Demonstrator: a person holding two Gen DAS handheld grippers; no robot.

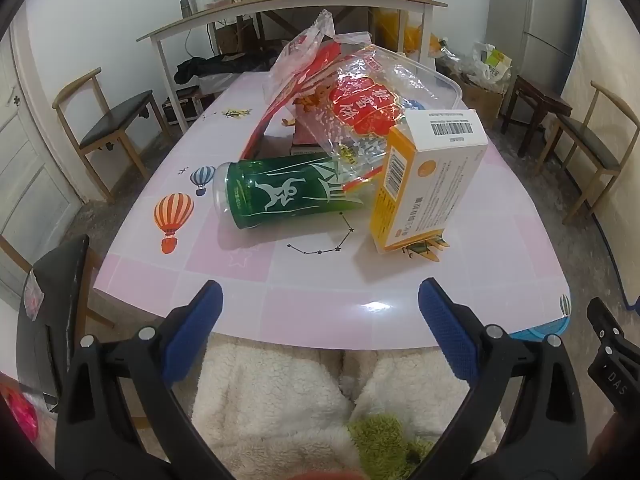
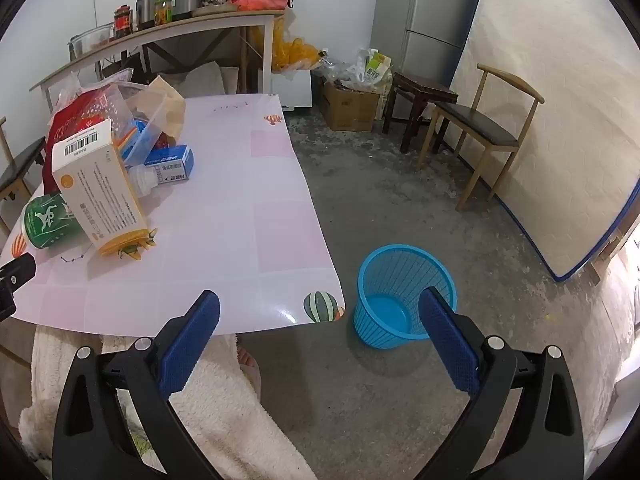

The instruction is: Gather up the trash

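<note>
Left wrist view: a pink-tiled table (image 1: 280,280) bears a heap of trash: a green can (image 1: 288,194) on its side, a yellow-and-white carton (image 1: 432,184) propped against it, crumpled snack bags (image 1: 352,92) behind. Chairs and a cluttered shelf line the walls. The left gripper (image 1: 320,312) hangs over the near table edge, angled downward, jaws spread wide, holding nothing.

Right wrist view: a blue basket (image 2: 400,300) stands on the concrete floor beside the table corner. The right gripper (image 2: 318,320) tilts downward, jaws fully apart, empty.
</note>
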